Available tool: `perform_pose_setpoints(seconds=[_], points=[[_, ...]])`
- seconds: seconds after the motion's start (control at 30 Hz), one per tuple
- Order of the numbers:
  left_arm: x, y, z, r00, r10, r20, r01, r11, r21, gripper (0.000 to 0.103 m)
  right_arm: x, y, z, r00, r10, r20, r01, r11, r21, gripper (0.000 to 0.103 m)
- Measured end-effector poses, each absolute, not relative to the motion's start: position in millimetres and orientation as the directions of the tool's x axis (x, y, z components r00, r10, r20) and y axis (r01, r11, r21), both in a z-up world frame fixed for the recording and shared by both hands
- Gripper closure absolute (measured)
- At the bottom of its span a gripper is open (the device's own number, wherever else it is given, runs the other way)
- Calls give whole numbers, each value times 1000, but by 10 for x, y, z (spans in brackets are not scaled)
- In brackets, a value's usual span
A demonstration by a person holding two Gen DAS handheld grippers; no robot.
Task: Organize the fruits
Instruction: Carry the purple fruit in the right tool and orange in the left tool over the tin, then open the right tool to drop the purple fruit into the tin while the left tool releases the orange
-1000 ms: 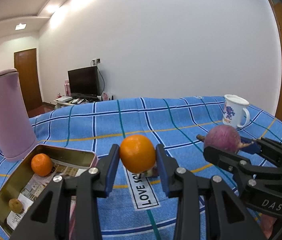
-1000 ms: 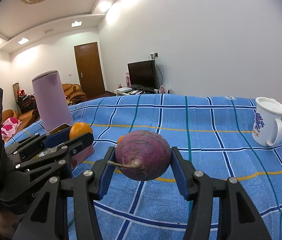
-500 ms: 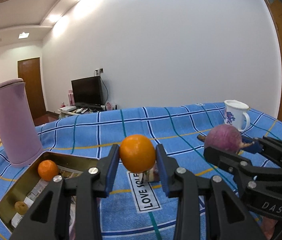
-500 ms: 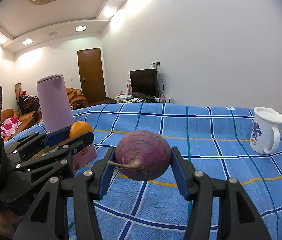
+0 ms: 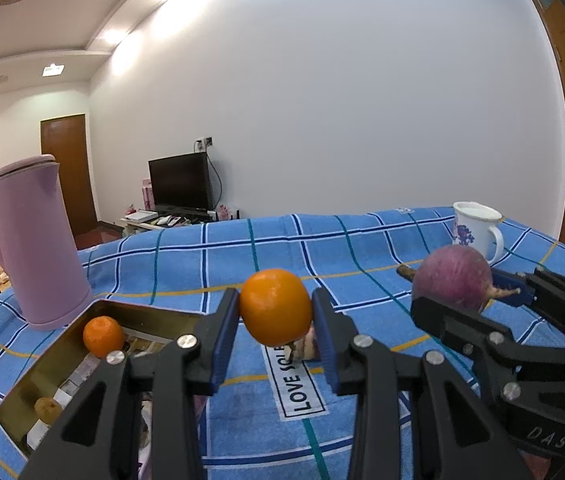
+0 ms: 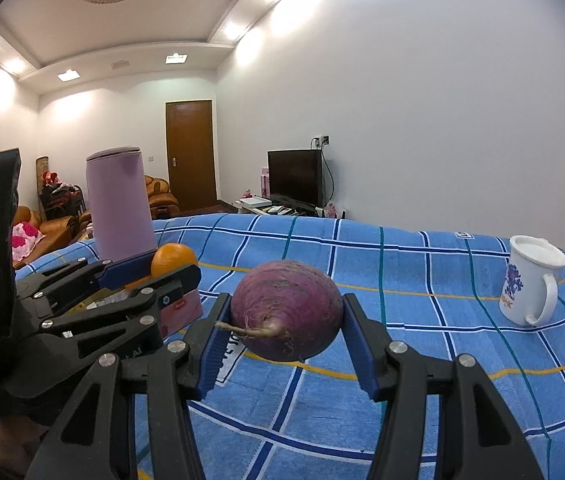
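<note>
My left gripper (image 5: 276, 320) is shut on an orange (image 5: 275, 307) and holds it above the blue checked cloth, just right of an open gold tin (image 5: 38, 376). The tin holds a second orange (image 5: 103, 336) and a small brown fruit (image 5: 47, 409). My right gripper (image 6: 284, 332) is shut on a purple turnip (image 6: 287, 316) held above the cloth, to the right of the left gripper. The turnip also shows in the left wrist view (image 5: 452, 278). A pale root piece (image 5: 302, 347) lies on the cloth behind the held orange.
A tall lilac jug (image 5: 34, 240) stands behind the tin at the left. A white mug with a blue print (image 6: 530, 280) stands at the right rear of the cloth. A "LOVE" label strip (image 5: 294, 384) is sewn on the cloth.
Both grippers have risen and tilted up a little, so the table sits lower in both views. Each still holds its fruit as before.
</note>
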State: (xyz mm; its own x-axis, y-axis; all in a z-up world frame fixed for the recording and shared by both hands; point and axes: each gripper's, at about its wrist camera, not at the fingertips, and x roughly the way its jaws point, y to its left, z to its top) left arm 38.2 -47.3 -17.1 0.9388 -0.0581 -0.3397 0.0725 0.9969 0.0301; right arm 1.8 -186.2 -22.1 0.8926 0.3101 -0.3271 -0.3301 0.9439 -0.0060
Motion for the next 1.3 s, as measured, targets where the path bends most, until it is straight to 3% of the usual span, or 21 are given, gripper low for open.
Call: perform_pose_setpoints(seconds=[0.47,0.83,1.3], points=[[236,-73,-175,924,8,-382,1,1000,23,65,216,-1529,-266,821,375,-431,-408,913,16,47],[115,652,-91,906,155,-395,-156,987,30,65,292,-889,-207,746,481,-461,-528,849,30,47],[157,1208,-302,832,256,-493,-275,961,34,65,404,-184,-269,670,536,-513,-613,789,23,47]])
